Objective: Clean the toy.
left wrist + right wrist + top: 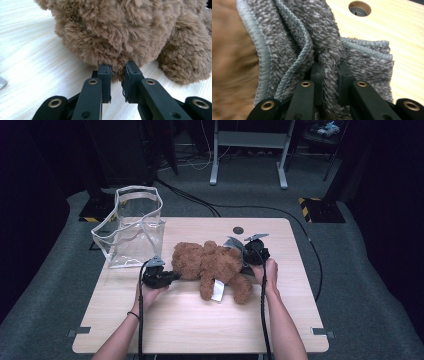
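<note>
One brown plush teddy bear [212, 265] lies mid-worktop [175, 320]. The left tool [117, 72] is pinched on its fur; the right tool [328, 68] is pinched on one grey knitted cloth [319, 32] at the bear's far-right side. Both pinches are best kept firm, the cloth drawn slowly. One clear plastic bag [132, 227] stands at the far-left corner.

Lab or studio – lone wooden table [200, 320], grey carpet [360, 285], floor cables [310, 245], equipment stand [250, 145].

Wooden table [190, 320]: brown teddy bear [212, 265], grey cloth [235, 244], clear bag [132, 227].
</note>
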Demonstrator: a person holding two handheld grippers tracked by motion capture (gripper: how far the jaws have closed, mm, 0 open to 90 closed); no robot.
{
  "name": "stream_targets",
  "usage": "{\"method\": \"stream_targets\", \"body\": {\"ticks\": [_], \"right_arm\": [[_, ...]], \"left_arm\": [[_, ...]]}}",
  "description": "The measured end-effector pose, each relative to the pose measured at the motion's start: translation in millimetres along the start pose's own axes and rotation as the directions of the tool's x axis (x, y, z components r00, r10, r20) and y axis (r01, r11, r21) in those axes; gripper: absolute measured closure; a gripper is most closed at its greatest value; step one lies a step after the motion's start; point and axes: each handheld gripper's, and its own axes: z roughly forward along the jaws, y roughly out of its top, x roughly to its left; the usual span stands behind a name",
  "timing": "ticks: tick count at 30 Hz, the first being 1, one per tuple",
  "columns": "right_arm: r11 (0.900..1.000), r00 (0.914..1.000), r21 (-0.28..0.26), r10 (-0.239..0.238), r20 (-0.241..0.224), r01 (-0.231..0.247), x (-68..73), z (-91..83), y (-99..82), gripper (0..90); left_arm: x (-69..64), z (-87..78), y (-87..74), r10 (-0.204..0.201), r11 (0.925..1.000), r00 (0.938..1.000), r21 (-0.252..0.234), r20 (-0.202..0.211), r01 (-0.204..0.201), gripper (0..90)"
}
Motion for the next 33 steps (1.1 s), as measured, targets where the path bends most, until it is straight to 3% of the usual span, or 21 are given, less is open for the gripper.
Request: {"method": "stream_targets", "body": {"ticks": [3,7,9,11,12,15,20,23,27,30,33], "right_arm": [[0.9998,0.9996,0.019,-0.002,0.028,0.001,-5.9,2.6,1.3,79.4],[0.9985,0.9929,0.054,0.000,0.119,-0.007,-18.0,0.4,4.5,79.4],[0.9961,0.9878,0.075,0.036,0.152,-0.047,-28.2,-2.3,3.1,79.3],[0.9946,0.9847,0.059,0.076,0.157,-0.086,-38.9,-7.9,0.6,79.3],[0.9929,0.9833,0.039,0.106,0.148,-0.112,-42.4,-12.2,0.1,79.2],[0.9904,0.9835,-0.031,0.138,0.117,-0.135,-47.0,-23.8,2.6,79.1],[0.9904,0.9947,-0.093,0.103,0.003,-0.102,-32.6,-26.3,17.9,78.6],[0.9949,0.9980,-0.083,0.055,-0.032,-0.058,-19.3,-15.4,25.3,78.3],[0.9986,0.9962,-0.031,0.041,-0.077,-0.043,-8.1,4.2,25.5,78.4],[0.9983,0.9955,-0.004,0.057,-0.076,-0.058,-7.2,13.1,24.1,78.9],[0.9979,0.9976,0.018,0.063,-0.028,-0.063,-12.0,16.4,22.7,79.2]], "left_arm": [[0.9,-0.1,-0.1,0.016,0.9999,0.9999,0.006,-0.005,-0.016,78.4],[1.4,0.1,-0.4,0.009,0.9999,1.0000,0.006,-0.003,-0.009,78.3],[1.9,-0.1,-0.5,0.011,0.9999,0.9999,0.006,-0.004,-0.011,78.3],[1.5,0.1,-0.7,0.003,1.0000,1.0000,0.005,-0.003,-0.003,78.3],[1.3,0.1,-0.7,0.006,1.0000,1.0000,0.005,-0.003,-0.006,78.3],[1.2,-0.4,-0.2,0.016,0.9998,0.9999,0.009,-0.004,-0.016,78.3],[0.4,0.4,-0.3,0.010,0.9999,0.9999,0.005,-0.007,-0.010,78.4],[0.2,0.3,-0.3,0.007,1.0000,1.0000,0.006,-0.007,-0.007,78.3],[0.3,0.6,-0.6,0.004,1.0000,1.0000,0.006,-0.004,-0.004,78.3],[0.4,0.2,-0.6,0.005,1.0000,1.0000,0.005,-0.002,-0.005,78.3],[1.3,-0.2,-1.0,0.014,0.9999,0.9999,0.010,-0.002,-0.014,78.4]]}}
